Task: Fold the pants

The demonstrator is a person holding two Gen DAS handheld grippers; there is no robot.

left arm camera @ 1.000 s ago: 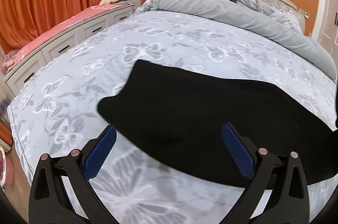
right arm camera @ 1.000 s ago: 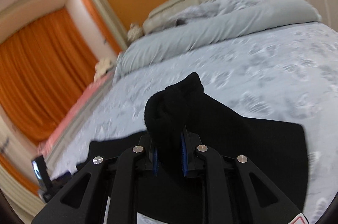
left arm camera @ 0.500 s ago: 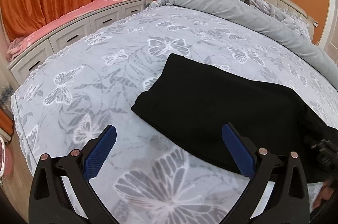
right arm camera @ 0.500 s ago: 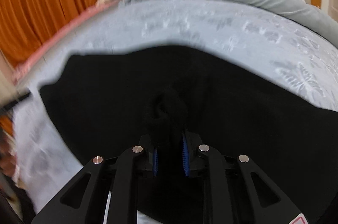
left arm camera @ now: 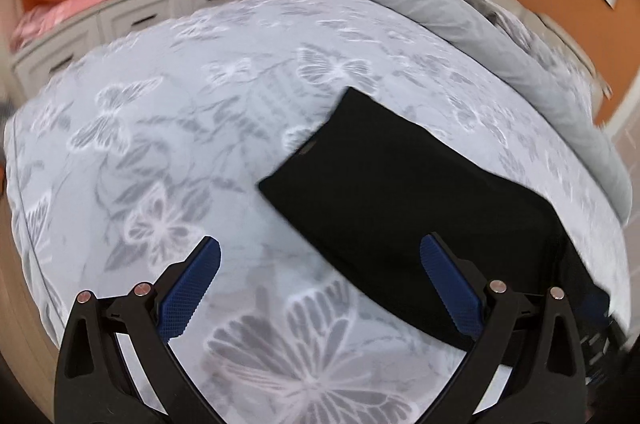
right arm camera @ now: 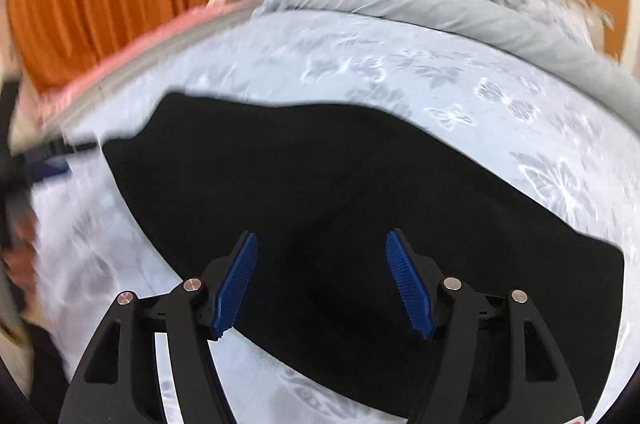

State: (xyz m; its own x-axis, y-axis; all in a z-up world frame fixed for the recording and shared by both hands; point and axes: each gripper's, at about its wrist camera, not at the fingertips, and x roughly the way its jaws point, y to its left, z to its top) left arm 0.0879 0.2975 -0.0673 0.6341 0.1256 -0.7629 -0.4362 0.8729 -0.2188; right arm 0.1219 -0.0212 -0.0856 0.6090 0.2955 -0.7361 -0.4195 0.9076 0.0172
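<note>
A: How do the tools stand?
B: The left tool (left arm camera: pixel 320 256) is spread wide over the bed (left arm camera: pixel 168 128), holding nothing. The right tool (right arm camera: pixel 322 244) is spread too, empty, just above the pants (right arm camera: pixel 320 184).
A: And the pants?
B: Lying flat across the butterfly-print bed, folded, right of the left tool, its right pad (left arm camera: pixel 448 288) over their near edge.
</note>
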